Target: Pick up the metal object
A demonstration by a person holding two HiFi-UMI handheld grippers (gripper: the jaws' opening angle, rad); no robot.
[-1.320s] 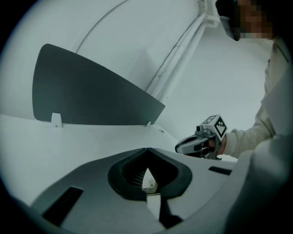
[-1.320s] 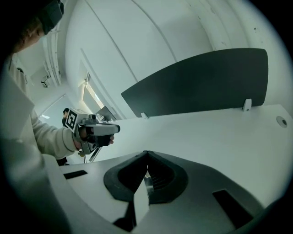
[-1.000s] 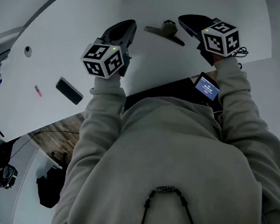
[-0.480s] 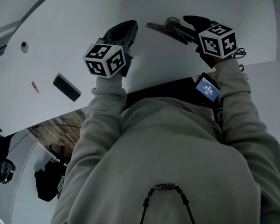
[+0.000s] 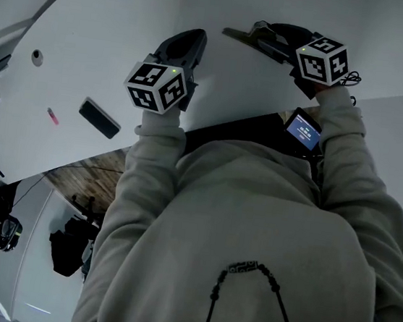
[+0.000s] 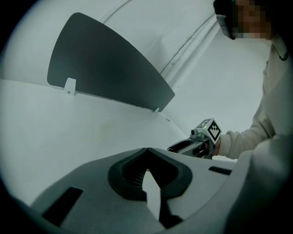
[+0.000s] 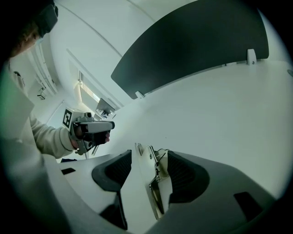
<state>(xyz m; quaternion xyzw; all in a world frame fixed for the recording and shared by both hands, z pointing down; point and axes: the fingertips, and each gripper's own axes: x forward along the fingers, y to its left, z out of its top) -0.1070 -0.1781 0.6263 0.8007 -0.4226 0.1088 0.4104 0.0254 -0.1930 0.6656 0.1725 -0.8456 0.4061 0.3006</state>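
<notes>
The metal object is a flat metal clip on the white table, at its far right part. My right gripper has it between its jaws, which are opening. In the right gripper view the clip stands on edge between the two dark pads, close to the right pad, with a wide gap to the left one. My left gripper rests over the table to the left of the clip, shut and with nothing in it. The left gripper also shows in the right gripper view.
A black flat device, a small pink item and a small round knob lie on the table's left part. A dark divider panel stands at the far edge. A small screen sits on the right wrist.
The right gripper has moved left up to the clip and opened its jaws around it. The left gripper has stayed where it was.
</notes>
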